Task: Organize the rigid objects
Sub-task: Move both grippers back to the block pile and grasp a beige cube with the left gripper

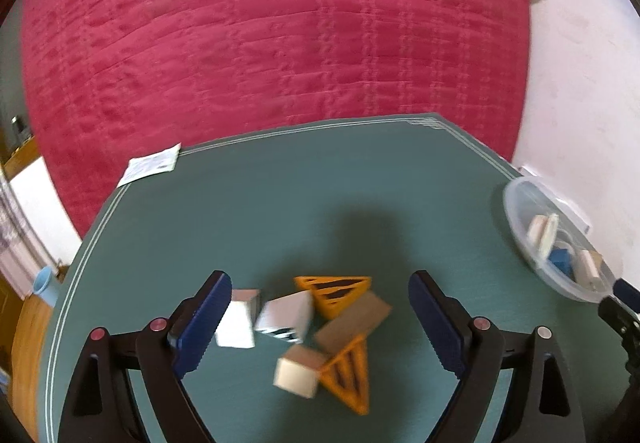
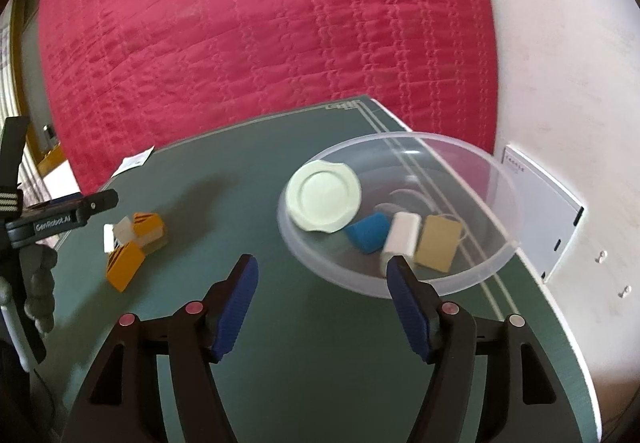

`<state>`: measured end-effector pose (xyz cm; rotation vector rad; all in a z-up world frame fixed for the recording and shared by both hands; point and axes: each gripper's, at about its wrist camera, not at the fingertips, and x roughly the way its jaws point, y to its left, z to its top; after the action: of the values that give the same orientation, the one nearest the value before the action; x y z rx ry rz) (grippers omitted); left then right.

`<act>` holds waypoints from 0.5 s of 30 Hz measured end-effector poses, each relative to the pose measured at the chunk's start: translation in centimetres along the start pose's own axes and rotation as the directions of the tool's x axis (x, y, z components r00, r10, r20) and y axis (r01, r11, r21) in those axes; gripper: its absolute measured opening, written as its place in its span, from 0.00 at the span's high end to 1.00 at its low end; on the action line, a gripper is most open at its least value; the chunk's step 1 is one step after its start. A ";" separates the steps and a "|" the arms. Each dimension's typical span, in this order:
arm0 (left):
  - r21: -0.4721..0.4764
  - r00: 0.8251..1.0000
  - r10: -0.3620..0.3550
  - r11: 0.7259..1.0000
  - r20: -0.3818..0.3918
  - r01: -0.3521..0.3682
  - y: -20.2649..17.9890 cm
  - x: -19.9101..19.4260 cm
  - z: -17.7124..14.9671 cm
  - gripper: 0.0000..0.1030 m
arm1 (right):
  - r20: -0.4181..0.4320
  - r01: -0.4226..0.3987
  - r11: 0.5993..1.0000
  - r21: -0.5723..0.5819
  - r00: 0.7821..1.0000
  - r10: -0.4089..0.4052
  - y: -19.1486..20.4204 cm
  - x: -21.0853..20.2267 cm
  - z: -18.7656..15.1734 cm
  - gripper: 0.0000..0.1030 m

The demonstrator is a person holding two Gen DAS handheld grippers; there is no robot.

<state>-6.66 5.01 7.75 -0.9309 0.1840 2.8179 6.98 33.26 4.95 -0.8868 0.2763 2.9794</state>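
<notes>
Both jaws are spread, nothing gripped. Left gripper (image 1: 320,327) is poised over clustered blocks (image 1: 316,327); neighbours may be knocked or two pinched together, since they touch.

A dull green surface (image 1: 280,211) edged with thin white lines sits before a quilted crimson bedspread (image 1: 260,35). On it lie orange triangles (image 1: 334,293) with dark stripes, pale wood blocks (image 1: 298,375) and white blocks (image 1: 236,323). The clear bowl (image 2: 480,267) holds a pale green disc (image 2: 324,201), a blue block (image 2: 370,233), a white one and a tan one.
</notes>
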 end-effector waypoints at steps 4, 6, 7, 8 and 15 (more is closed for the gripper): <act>-0.041 0.999 0.034 0.999 -0.006 -0.034 2.6 -0.1 -0.5 0.10 | -0.021 -0.028 0.999 -0.017 0.999 0.028 1.0 0.1 -0.3 0.34; -0.057 0.999 0.050 0.997 -0.008 -0.050 3.6 -0.2 -0.8 0.10 | -0.033 -0.043 0.999 -0.027 0.999 0.042 1.6 0.2 -0.5 0.34; -0.064 0.998 0.058 0.996 -0.011 -0.058 4.1 -0.2 -0.9 0.10 | -0.039 -0.049 0.998 -0.032 0.998 0.048 1.9 0.3 -0.7 0.34; -0.073 0.998 0.067 0.995 -0.015 -0.068 4.6 -0.2 -1.0 0.10 | -0.044 -0.055 0.998 -0.036 0.998 0.054 2.1 0.3 -0.8 0.34; -0.109 0.994 0.102 0.988 -0.044 -0.106 7.0 0.3 -1.8 0.10 | -0.083 -0.099 0.993 -0.065 0.992 0.093 3.8 0.6 -1.5 0.34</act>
<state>-7.19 -2.09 6.57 -1.0273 0.0840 2.9340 7.00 29.25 3.95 -1.0306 0.2251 3.0628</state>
